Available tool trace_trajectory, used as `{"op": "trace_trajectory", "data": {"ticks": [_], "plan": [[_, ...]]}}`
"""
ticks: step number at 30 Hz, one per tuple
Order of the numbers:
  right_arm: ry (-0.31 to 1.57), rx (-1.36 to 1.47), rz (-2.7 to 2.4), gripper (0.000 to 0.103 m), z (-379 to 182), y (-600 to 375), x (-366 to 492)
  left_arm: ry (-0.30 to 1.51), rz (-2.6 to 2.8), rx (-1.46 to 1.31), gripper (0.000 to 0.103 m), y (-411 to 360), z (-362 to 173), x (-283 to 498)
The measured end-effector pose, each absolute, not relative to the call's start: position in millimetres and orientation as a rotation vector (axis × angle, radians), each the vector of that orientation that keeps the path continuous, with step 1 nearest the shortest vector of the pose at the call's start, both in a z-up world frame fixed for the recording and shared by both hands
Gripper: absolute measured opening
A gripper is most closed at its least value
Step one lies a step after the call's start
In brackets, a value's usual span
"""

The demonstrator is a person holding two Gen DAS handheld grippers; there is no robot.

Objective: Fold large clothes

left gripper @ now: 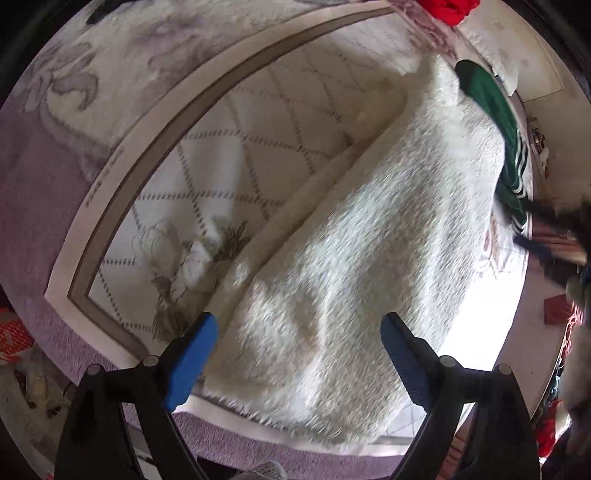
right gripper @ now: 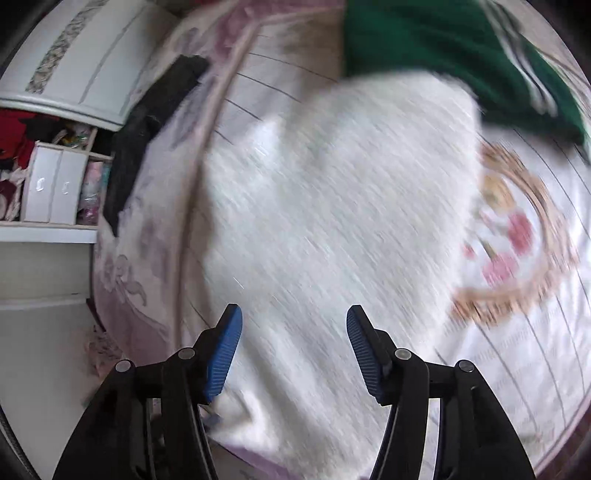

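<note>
A large white fluffy garment lies spread on the bed, with a long fold running along its left side. My left gripper hovers over its near end, pointing steeply down, jaws wide and open with nothing between the blue pads. The right wrist view is blurred. There the same white garment fills the middle, and my right gripper hangs above it, open and holding nothing. A green garment with white stripes lies against the white one's far edge, shown as the green garment at the top.
The bed has a white quilted cover with a grey band and a lilac blanket at its edge. A black garment lies near the bed's left side. White drawers and shelves stand beside it. Red cloth lies far off.
</note>
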State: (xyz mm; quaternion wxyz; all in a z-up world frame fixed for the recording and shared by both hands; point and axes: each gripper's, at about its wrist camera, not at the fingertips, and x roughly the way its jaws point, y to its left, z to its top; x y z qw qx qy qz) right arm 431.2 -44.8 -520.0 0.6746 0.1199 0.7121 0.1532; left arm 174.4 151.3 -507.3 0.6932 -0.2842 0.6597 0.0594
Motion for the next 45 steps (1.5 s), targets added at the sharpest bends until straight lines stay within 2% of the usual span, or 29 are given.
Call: {"op": "trace_trajectory", "data": {"ticks": [6, 11, 12, 13, 14, 16, 17, 18, 19, 21, 25, 29, 32, 35, 36, 37, 40, 41, 45], "plan": [[1.753, 0.332, 0.199, 0.063, -576, -103, 343, 1.601, 0.141, -0.534, 0.090, 134, -542, 156], [1.796, 0.384, 0.180, 0.063, -609, -117, 300, 1.620, 0.151, -0.440, 0.089, 116, -563, 154], [1.807, 0.402, 0.181, 0.063, -614, -117, 294, 1.612, 0.157, -0.440, 0.085, 116, -563, 153], [1.818, 0.421, 0.187, 0.063, -619, -117, 290, 1.596, 0.172, -0.436, 0.067, 112, -562, 152], [1.830, 0.437, 0.191, 0.063, -625, -116, 287, 1.582, 0.190, -0.432, 0.064, 112, -558, 151], [1.836, 0.469, 0.193, 0.063, -630, -117, 277, 1.553, 0.207, -0.444, 0.036, 109, -546, 149], [1.831, 0.470, 0.194, 0.063, -631, -116, 273, 1.536, 0.216, -0.453, 0.032, 111, -539, 144], [1.813, 0.478, 0.200, 0.057, -630, -115, 269, 1.509, 0.209, -0.478, 0.022, 111, -530, 138], [1.797, 0.472, 0.195, 0.014, -629, -113, 264, 1.485, 0.200, -0.500, 0.020, 112, -522, 133], [1.743, 0.454, 0.179, 0.013, -612, -110, 259, 1.442, 0.202, -0.542, 0.017, 113, -499, 119], [1.688, 0.399, 0.243, 0.012, -574, -97, 245, 1.372, 0.232, -0.548, 0.016, 130, -458, 87], [1.833, 0.293, 0.280, 0.015, -606, -80, 235, 1.447, 0.274, -0.577, 0.018, 163, -488, 72], [1.928, 0.417, 0.219, 0.020, -621, -96, 240, 1.478, 0.302, -0.678, 0.026, 175, -504, 68], [1.846, 0.415, 0.196, 0.021, -588, -111, 255, 1.463, 0.302, -0.708, 0.030, 179, -486, 68], [1.809, 0.405, 0.196, 0.021, -575, -116, 262, 1.449, 0.308, -0.698, 0.036, 178, -477, 68], [1.772, 0.386, 0.200, 0.027, -562, -117, 271, 1.434, 0.315, -0.685, 0.044, 178, -468, 67], [1.666, 0.344, 0.249, 0.056, -533, -100, 315, 1.381, 0.337, -0.642, 0.064, 179, -446, 79], [1.632, 0.333, 0.270, 0.059, -529, -86, 331, 1.372, 0.350, -0.630, 0.068, 178, -445, 89], [1.510, 0.310, 0.315, 0.059, -525, -37, 404, 1.360, 0.378, -0.597, 0.068, 190, -458, 99]]}}
